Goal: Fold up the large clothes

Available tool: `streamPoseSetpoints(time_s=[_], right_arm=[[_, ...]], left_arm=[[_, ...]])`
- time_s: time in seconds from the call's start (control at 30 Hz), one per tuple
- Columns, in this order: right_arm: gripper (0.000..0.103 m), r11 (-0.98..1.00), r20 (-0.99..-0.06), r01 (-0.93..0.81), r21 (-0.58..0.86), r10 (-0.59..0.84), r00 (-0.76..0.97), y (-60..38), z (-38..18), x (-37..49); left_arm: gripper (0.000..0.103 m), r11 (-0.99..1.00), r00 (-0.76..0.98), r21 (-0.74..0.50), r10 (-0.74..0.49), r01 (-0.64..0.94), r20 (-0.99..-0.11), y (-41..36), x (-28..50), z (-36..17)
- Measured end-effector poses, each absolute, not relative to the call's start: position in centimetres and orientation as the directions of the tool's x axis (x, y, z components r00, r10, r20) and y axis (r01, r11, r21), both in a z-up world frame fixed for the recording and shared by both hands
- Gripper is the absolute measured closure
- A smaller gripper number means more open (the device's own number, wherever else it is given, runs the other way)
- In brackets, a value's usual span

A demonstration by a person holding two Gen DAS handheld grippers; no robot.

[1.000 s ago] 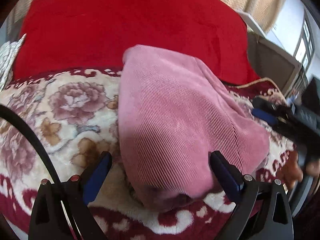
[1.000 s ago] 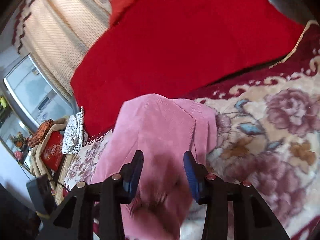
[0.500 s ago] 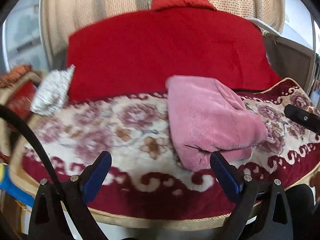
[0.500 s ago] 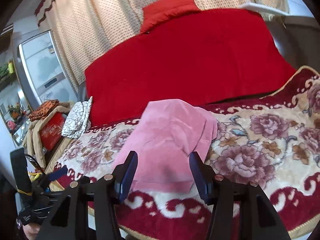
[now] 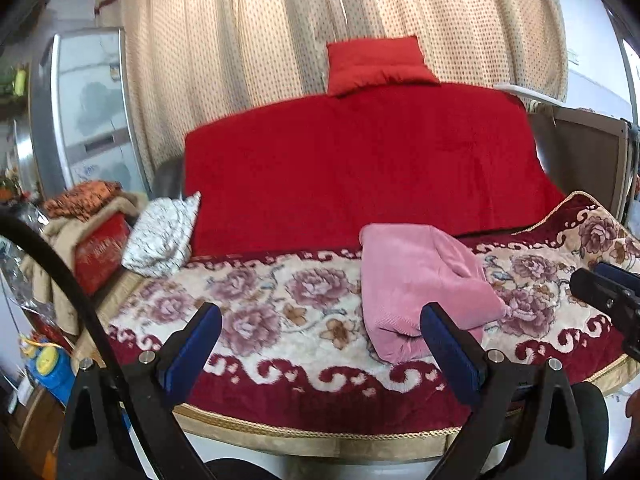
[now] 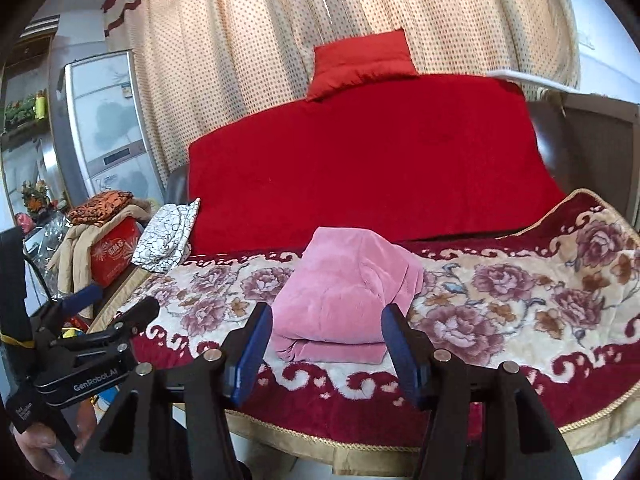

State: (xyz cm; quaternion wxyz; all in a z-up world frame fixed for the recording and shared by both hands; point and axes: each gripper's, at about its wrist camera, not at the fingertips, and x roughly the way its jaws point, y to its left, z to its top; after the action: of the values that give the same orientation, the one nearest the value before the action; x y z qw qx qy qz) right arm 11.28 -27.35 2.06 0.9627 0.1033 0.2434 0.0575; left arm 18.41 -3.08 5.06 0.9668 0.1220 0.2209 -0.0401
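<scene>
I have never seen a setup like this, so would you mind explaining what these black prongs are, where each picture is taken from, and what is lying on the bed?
There is no robot here. A person holds a two-fingered tool in each hand, and a wide-angle camera on each tool looks forward along its fingers. The black prongs with blue pads at the bottom of each picture are those fingers.

One picture is from the left hand-held gripper, the other from the right hand-held gripper. Both are open and hold nothing. In the right view, the left tool also shows at the lower left.

On the floral blanket lies a folded pink garment, a compact bundle. Neither tool is touching it. Behind it lies a red quilt with a red pillow on top, and a patterned white cloth sits to the left.
</scene>
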Motion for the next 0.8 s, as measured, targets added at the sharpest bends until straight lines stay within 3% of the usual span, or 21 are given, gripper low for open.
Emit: streamPoseSetpoints(time_s=[0.5, 0.8], right_arm=[[0.037, 0.984, -0.485, -0.004, 0.175, 0.090, 0.870, -26.2, 3.7, 8.6], [0.037, 0.986, -0.489, -0.001, 0.164, 0.082, 0.869, -24.6, 4.1, 7.3]], left_arm=[[0.004, 0.969, 0.947, 0.229, -0.015, 0.093, -0.322, -3.4, 13.6, 9.8], [0.003, 0.978, 0.947, 0.198, 0.008, 0.058, -0.321, -2.5, 12.8, 10.7]])
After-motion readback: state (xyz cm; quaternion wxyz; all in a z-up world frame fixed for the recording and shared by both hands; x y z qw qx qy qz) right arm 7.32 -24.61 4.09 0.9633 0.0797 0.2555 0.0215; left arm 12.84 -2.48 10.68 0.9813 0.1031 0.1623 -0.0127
